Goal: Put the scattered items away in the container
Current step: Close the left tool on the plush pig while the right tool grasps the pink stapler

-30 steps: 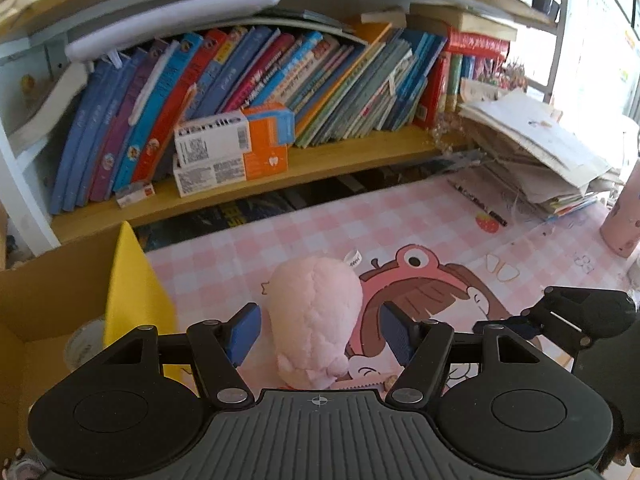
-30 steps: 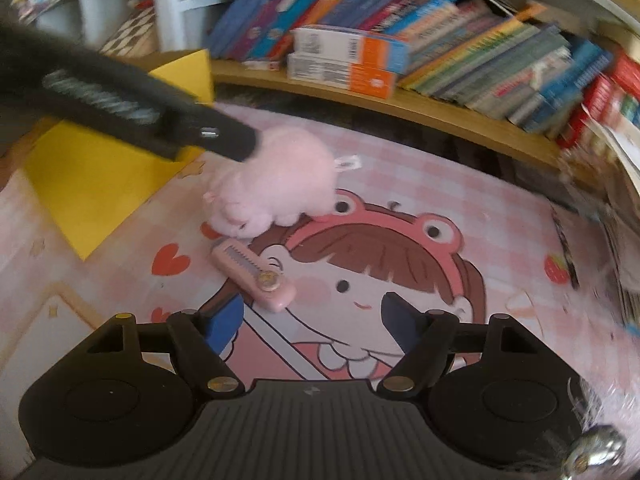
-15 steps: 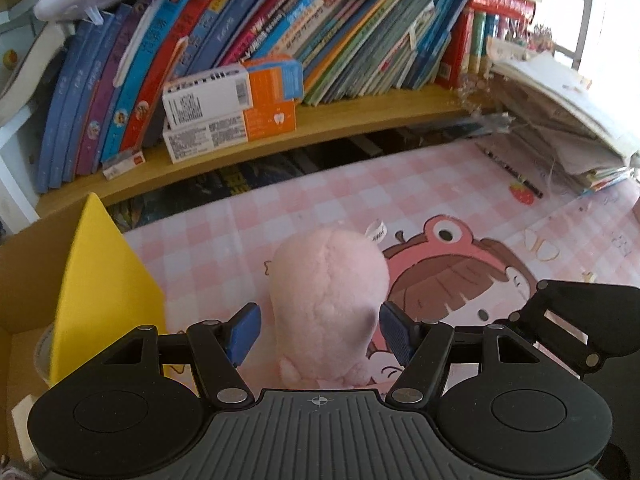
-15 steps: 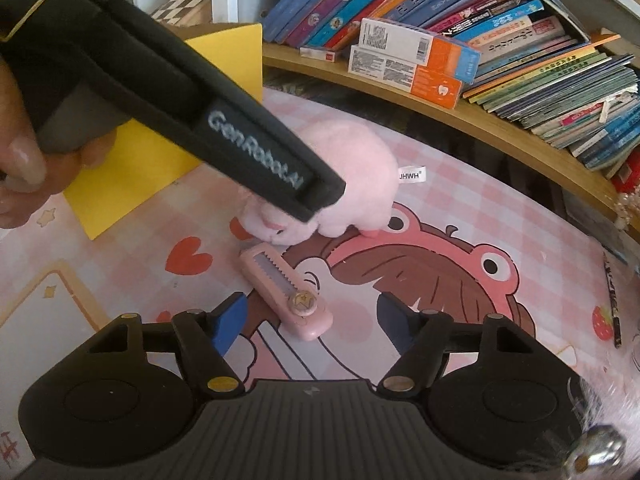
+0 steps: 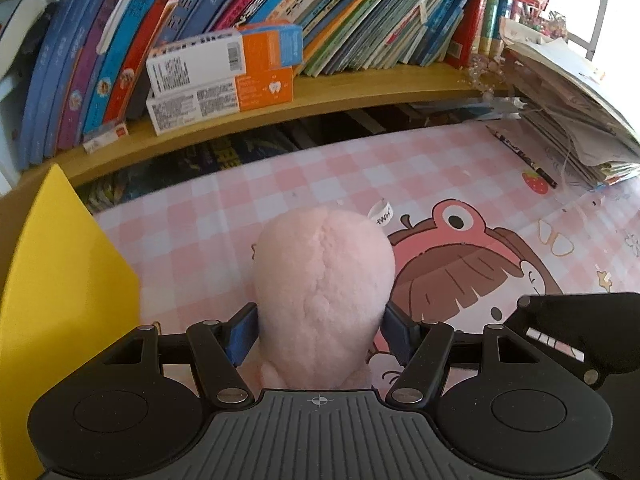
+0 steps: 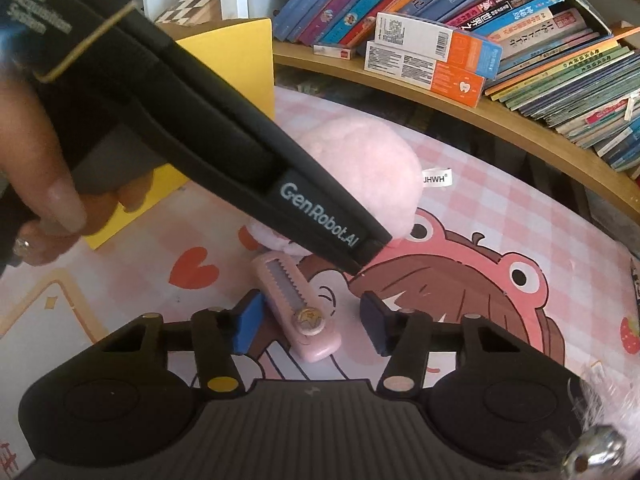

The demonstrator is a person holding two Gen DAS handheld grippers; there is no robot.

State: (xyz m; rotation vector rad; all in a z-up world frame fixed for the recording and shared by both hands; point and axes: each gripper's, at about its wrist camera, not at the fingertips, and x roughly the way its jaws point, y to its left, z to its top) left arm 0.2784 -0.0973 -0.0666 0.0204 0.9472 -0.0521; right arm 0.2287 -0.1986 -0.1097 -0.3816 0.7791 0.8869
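A pink plush toy lies on the pink checked desk mat. My left gripper has its blue pads against both sides of the plush, which fills the gap. The plush also shows in the right wrist view, partly hidden by the left gripper's black body. My right gripper is open, its fingers on either side of a small pink utility knife lying on the mat. The cardboard box with a yellow flap stands at the left.
A wooden shelf of upright books and two orange-and-white cartons runs along the back. A stack of papers and a pencil lie at the right. A hand holds the left gripper.
My left gripper moved forward around the plush and its pads closed in on it. My right gripper moved closer to the pink knife, which now lies between its fingers.
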